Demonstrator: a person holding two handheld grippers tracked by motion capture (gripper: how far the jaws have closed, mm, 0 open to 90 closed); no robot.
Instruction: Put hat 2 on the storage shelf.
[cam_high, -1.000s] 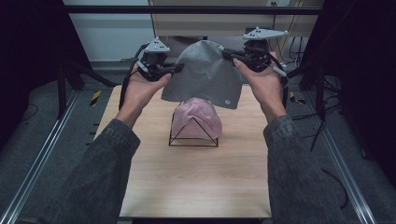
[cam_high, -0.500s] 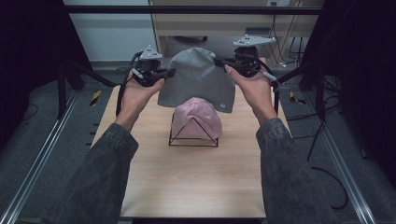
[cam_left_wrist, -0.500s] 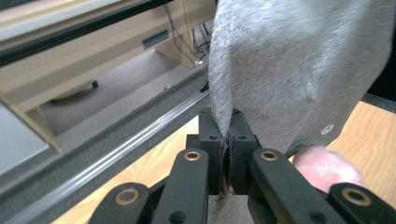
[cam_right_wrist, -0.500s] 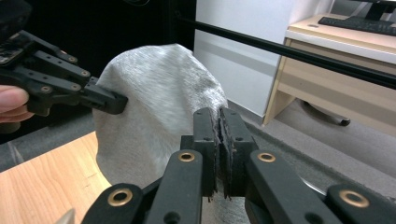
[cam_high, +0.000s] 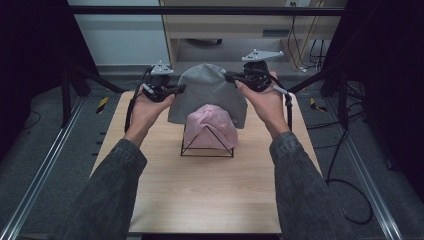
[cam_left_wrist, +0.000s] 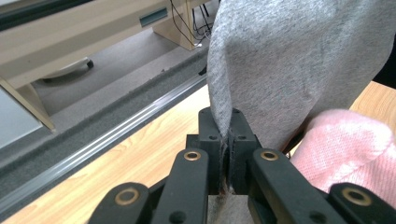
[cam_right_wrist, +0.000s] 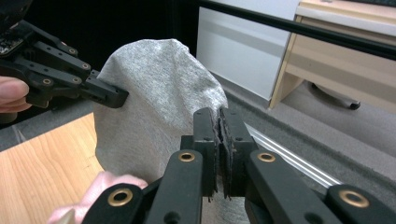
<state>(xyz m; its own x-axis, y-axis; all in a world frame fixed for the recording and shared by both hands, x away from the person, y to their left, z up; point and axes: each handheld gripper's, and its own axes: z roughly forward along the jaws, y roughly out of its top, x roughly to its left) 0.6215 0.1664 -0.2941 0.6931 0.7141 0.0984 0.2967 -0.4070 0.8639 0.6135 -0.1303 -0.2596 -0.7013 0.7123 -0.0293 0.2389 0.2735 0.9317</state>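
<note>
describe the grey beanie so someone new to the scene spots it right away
Start at the wooden table; toward its far end stands a black wire stand wearing a pink hat. The grey beanie hangs just behind it, pinched between left gripper and right gripper, not resting on anything.

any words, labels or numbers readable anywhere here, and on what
None can be read.
The small patch near the hem of the grey beanie is too small to read.
The pink beanie, the wire stand and the table show no text.
</note>
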